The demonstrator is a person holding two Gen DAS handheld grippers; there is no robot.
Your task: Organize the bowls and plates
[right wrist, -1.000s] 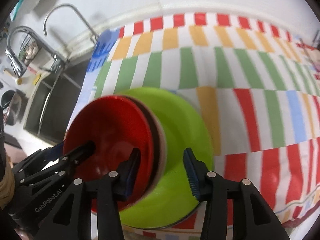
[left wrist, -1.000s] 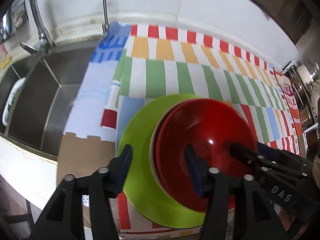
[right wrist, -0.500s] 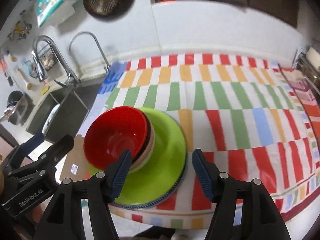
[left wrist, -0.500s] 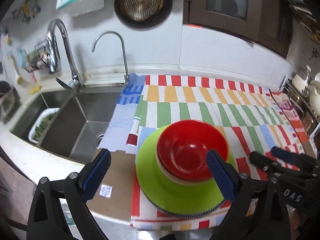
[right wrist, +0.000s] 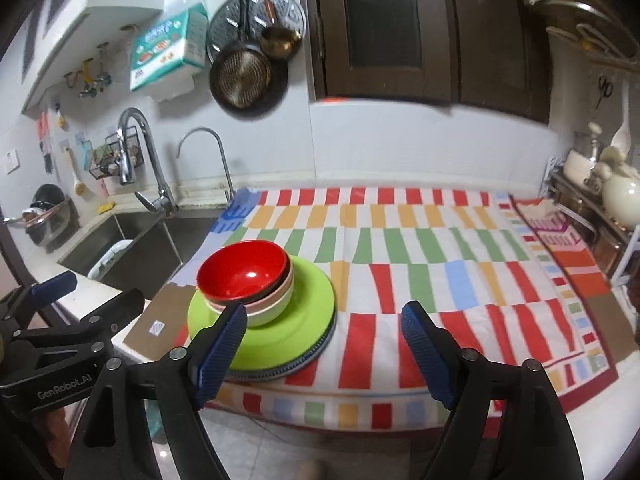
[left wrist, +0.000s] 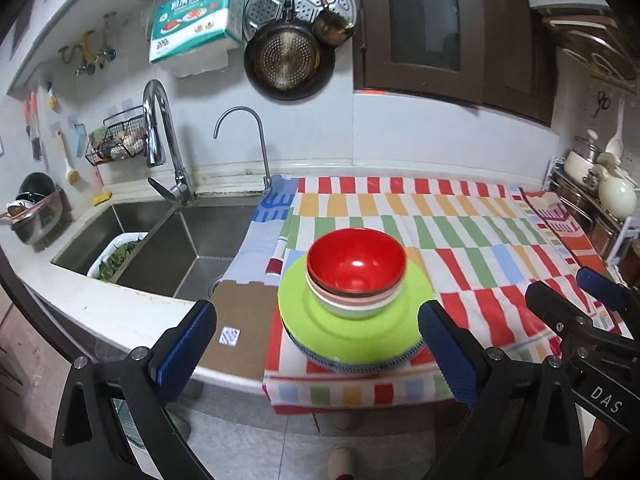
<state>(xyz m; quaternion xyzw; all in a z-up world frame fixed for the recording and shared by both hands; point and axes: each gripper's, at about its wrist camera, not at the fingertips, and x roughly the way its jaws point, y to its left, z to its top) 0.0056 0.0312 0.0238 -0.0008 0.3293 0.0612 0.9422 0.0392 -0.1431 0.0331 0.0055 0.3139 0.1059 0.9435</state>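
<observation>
Both grippers have pulled back and up from the dish stack since a second ago, when their fingers stood right at the red bowl and green plate; far more of the kitchen now shows. Largest is the counter (left wrist: pixel 120 316), running from lower left to right of the left wrist view, with the steel sink (left wrist: pixel 192 248) set in it at centre left. A striped cloth (left wrist: pixel 472 240) covers the counter's right part. On the cloth's near left corner, at frame centre, sits the green plate (left wrist: pixel 416 284) over a blue-rimmed plate whose edge just shows beneath. On it rests the bowl stack (left wrist: pixel 352 304): green at the bottom, pinkish and dark rims above, and the red bowl (left wrist: pixel 356 260) on top. The left gripper (left wrist: pixel 316 344) fills the bottom of its frame, jaws opening and wide apart, nothing between the pads. The right gripper (right wrist: pixel 320 344), low in its own view, is likewise opening and empty, the stack beyond its left finger.
</observation>
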